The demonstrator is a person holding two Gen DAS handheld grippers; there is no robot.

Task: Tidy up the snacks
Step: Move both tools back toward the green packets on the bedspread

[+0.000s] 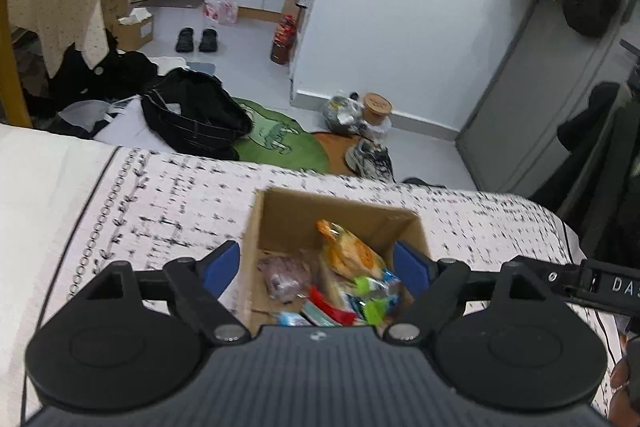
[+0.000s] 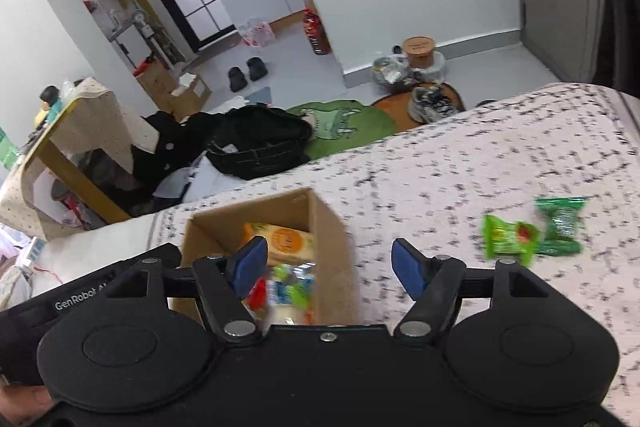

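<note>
While both grippers hang over the cardboard box (image 1: 280, 211) of snacks, their jaws stand apart, empty.
Left gripper (image 1: 318, 269) straddles the box; only the right gripper (image 2: 326, 263) view shows two green snack packets (image 2: 532, 231) on the bedspread (image 2: 460, 163).

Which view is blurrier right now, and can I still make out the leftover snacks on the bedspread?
Right wrist view: motion-smeared; two green snack packets stay recognizable, print unreadable. Left wrist view: somewhat sharper, cardboard box contents distinguishable, fisheye bending the walls; no harsh glare in either.

Both the left gripper (image 1: 318, 269) and right gripper (image 2: 326, 265) tilt downward, jaws spread apart, gripping nothing.
</note>
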